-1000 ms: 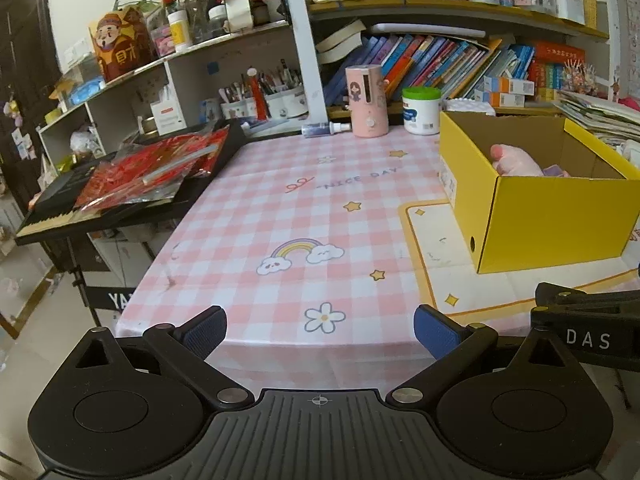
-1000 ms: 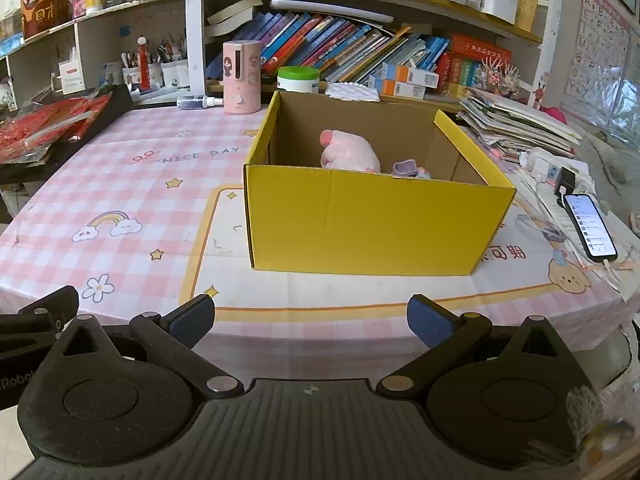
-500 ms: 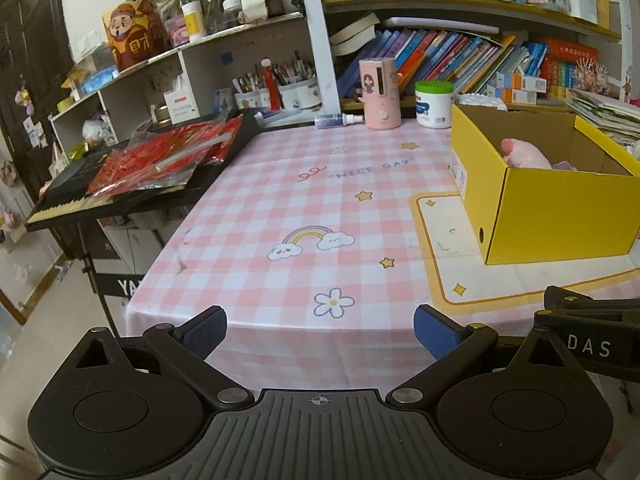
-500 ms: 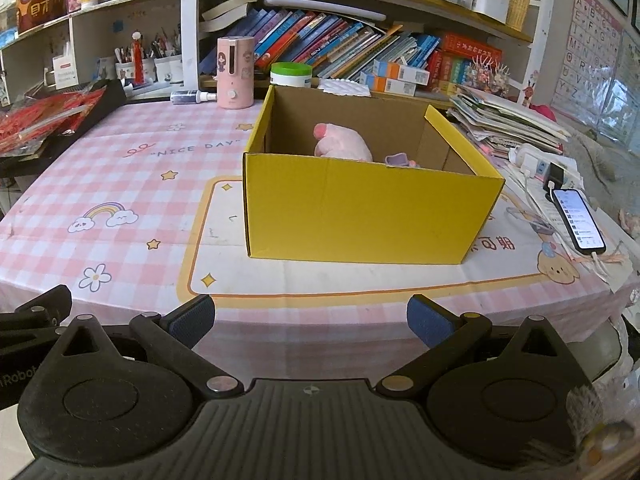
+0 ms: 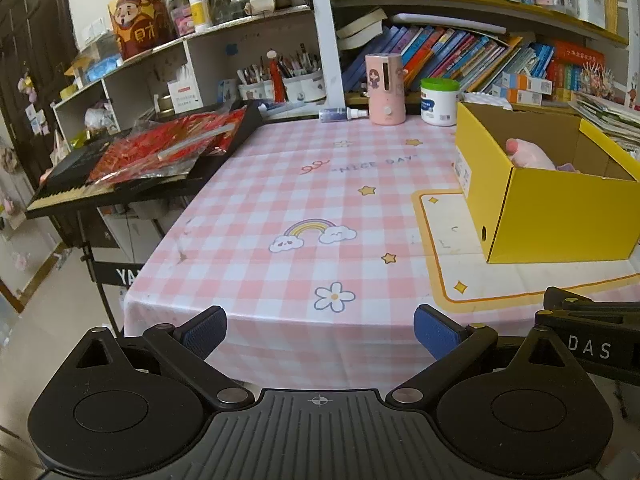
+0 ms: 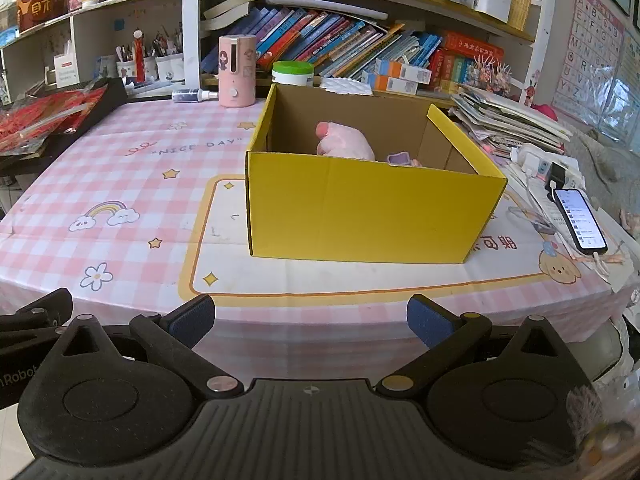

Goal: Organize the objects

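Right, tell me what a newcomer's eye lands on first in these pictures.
The bright yellow box stands open on the pink checked tablecloth, with a pink soft toy showing inside it. Behind the table, crowded bookshelves fill the wall, and a lit phone lies near the table's right edge. In front, the left hand-held gripper and right hand-held gripper are both open and empty.

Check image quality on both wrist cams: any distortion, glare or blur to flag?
Left wrist view: strong fisheye bending of the shelf post; dark vignette corners; yellow box sharp. Right wrist view: same barrel bend; the lit phone screen stays readable, not blown out; soft blur only at the lower right corner. Lighting is even, shadows faint, with no motion blur on the pink plush.
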### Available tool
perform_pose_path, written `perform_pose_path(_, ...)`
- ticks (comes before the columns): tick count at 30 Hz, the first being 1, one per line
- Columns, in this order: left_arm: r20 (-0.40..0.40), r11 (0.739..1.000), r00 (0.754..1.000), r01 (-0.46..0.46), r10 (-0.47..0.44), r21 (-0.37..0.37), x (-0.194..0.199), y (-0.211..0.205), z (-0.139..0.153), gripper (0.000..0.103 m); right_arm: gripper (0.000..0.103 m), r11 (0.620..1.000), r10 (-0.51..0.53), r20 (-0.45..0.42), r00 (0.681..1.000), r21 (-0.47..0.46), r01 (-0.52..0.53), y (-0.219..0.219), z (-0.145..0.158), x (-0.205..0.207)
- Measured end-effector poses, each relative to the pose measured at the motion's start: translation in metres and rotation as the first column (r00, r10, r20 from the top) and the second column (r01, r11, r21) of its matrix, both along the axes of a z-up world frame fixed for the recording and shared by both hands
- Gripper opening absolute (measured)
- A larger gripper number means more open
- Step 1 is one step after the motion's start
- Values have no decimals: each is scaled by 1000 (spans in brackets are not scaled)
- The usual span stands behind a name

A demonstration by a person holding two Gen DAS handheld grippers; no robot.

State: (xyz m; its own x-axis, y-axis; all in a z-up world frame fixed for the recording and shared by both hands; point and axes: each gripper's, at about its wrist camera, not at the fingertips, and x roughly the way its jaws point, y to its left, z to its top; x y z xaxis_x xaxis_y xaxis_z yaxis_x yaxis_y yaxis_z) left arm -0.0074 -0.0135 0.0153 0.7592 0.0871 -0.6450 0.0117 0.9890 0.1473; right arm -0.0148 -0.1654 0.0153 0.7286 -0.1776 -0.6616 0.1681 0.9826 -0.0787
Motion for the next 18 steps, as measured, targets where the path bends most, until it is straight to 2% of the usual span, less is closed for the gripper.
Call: perform_pose_path(18,-26,1000,1000,-2,1,-20,3,4,-1,100,103,1000,6,-6,1000,5,-6,5,1,4)
